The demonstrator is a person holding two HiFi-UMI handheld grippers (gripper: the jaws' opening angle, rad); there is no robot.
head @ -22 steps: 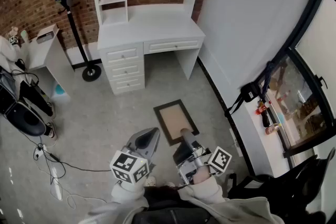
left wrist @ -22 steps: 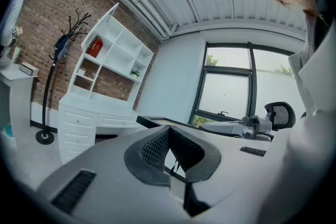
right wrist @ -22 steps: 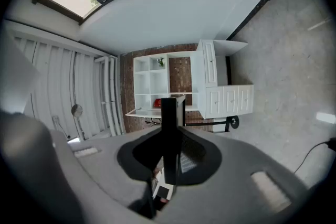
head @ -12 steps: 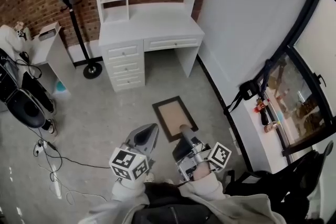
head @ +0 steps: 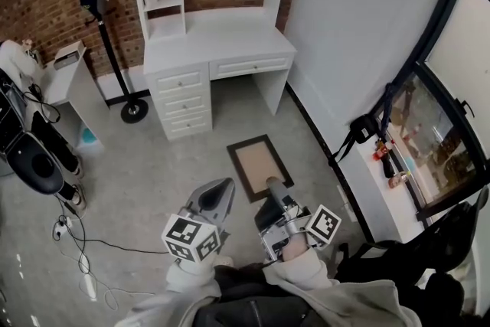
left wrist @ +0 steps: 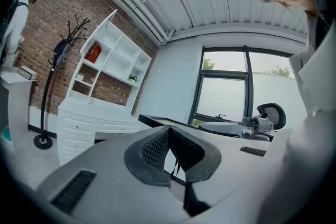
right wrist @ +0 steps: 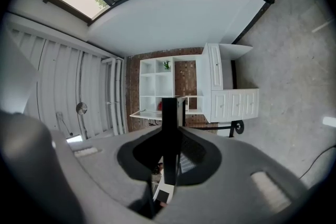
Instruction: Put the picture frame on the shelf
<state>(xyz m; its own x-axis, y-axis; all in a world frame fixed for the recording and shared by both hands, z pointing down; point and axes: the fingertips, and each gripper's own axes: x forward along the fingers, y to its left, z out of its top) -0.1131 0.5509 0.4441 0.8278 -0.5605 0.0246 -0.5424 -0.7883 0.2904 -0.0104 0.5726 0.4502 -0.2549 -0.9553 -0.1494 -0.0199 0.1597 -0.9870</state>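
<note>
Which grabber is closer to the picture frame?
Right. The right gripper pinches the near edge of the picture frame; the left gripper hangs beside it, shut, not touching.

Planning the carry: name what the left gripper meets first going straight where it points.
Probably the picture frame in the right gripper: its dark edge crosses just beyond the left gripper's shut tips; depth is unclear.

Pale sleeves [head: 305,276], black-and-white marker cubes [head: 191,239]
</note>
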